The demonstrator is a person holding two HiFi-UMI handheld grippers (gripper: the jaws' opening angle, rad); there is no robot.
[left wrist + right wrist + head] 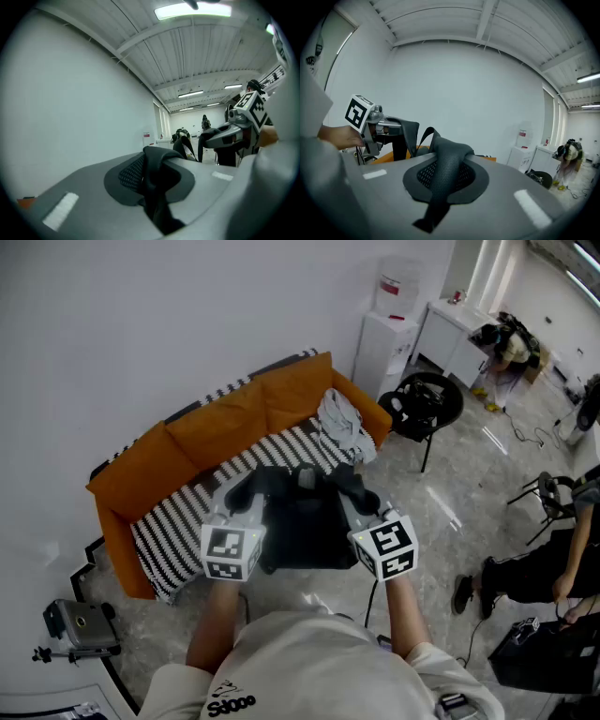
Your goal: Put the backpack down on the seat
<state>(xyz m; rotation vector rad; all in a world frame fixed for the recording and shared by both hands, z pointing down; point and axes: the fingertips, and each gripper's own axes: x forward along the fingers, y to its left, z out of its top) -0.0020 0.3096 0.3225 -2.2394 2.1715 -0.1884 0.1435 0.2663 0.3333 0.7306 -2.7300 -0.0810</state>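
You're standing on a glossy grey marbled floor (pixel 441 512) facing a plain white wall (pixel 141 324), with an orange sofa (pixel 234 413) pushed right up against it. Past the sofa's far end you've got a white water dispenser (pixel 389 334), a black office chair (pixel 427 401) and a white cabinet (pixel 455 338). Overhead is a ribbed white ceiling (pixel 487 28) with strip lights (pixel 192 10) on.

water dispenser (pixel 389 329), black chair (pixel 424 404), grey cloth (pixel 343 427)
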